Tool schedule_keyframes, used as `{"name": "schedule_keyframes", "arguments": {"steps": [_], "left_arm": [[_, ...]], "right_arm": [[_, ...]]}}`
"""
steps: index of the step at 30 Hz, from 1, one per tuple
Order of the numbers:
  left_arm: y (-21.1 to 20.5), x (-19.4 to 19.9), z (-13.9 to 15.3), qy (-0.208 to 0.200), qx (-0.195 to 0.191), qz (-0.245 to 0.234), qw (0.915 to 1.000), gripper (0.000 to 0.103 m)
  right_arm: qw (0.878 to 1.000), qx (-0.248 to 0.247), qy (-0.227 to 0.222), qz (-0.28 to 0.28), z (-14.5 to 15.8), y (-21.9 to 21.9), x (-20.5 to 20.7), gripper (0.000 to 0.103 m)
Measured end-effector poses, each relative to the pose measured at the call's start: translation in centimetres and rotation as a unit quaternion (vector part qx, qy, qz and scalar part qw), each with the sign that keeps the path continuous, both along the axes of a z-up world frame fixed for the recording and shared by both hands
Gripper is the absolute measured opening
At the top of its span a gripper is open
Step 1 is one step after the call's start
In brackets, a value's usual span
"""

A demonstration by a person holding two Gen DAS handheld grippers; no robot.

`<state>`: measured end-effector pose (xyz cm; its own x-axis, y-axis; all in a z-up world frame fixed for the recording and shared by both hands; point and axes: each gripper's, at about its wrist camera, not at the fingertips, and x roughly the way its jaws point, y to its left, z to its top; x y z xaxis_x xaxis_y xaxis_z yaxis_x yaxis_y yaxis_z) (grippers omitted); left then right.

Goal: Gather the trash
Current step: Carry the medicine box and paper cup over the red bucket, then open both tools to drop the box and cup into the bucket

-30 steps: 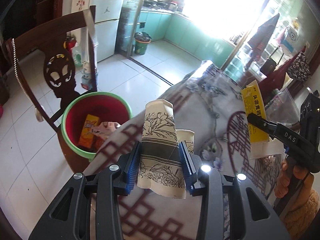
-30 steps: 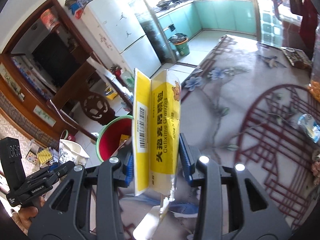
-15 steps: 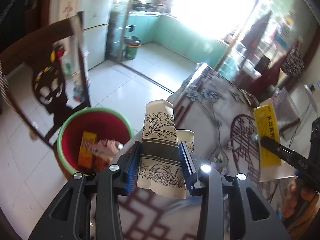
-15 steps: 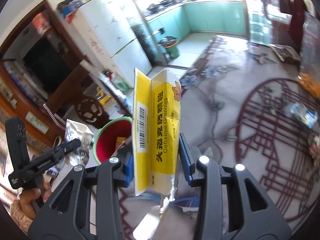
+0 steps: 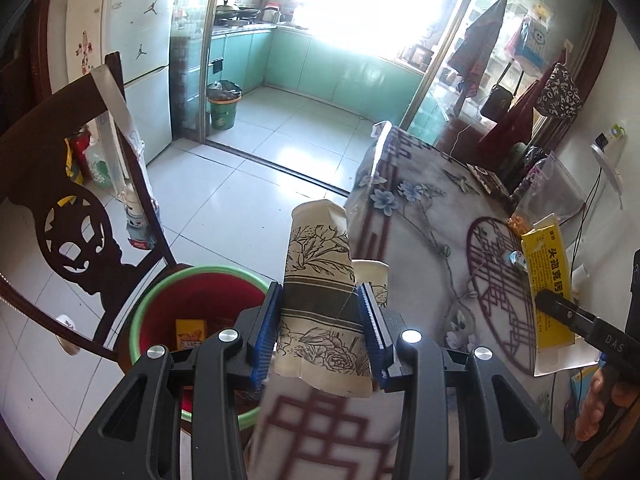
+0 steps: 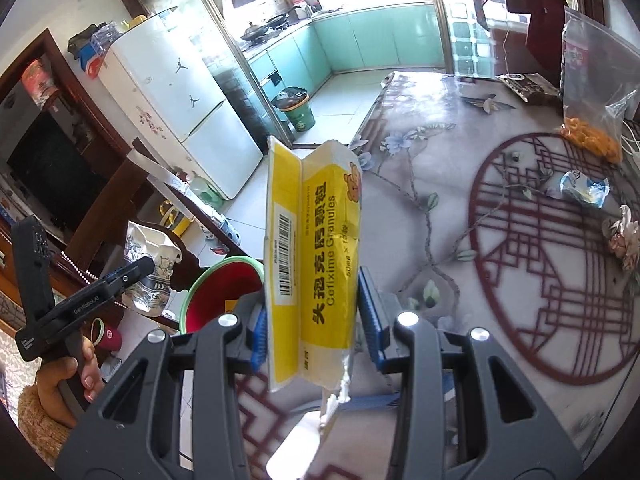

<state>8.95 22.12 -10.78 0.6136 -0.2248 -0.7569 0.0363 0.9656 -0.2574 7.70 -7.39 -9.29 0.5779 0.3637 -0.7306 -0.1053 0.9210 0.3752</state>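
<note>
Both grippers carried sideways nearer the red bin (image 5: 208, 304), left gripper (image 5: 320, 332) still clamped on crushed floral paper cup (image 5: 320, 280) beside bin rim, right gripper (image 6: 310, 320) still gripping yellow Cefixime granules box (image 6: 316, 256) over table edge (image 6: 400, 128)

**What you can't really make out here**

The red bin (image 5: 200, 312) is half hidden behind the left tool (image 5: 320, 332), so most of its contents stay out of sight. The yellow box (image 5: 546, 280) is partly covered by the right tool's arm. Window glare wipes out the kitchen's back wall. The near worktop (image 5: 328, 432) is blurry.
</note>
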Motion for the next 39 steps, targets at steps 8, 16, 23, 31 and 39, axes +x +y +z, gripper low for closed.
{"name": "schedule_keyframes", "arguments": {"steps": [8,16,23,31,39], "left_arm": [[5.0,0.3,-1.3,0.008,-0.015,0.027,0.9995,0.036],[9.4,0.4,-4.7,0.052,-0.017,0.066,0.9964,0.036],[11.7,-0.2,-6.2,0.068,-0.021,0.084,0.9939,0.036],[12.9,-0.4,-6.7,0.075,-0.024,0.091,0.9928,0.036],[12.9,-0.5,-6.5,0.074,-0.019,0.095,0.9926,0.063]], "right_arm": [[0.999,-0.022,0.000,0.025,0.5,4.9,1.3,0.039],[0.996,-0.017,0.035,0.082,-1.6,11.5,3.1,0.039],[0.987,0.005,0.084,0.139,-4.8,17.2,4.6,0.040],[0.981,0.014,0.107,0.159,-6.4,20.8,6.3,0.047],[0.989,0.030,0.073,0.126,-4.7,20.4,6.4,0.074]]}}
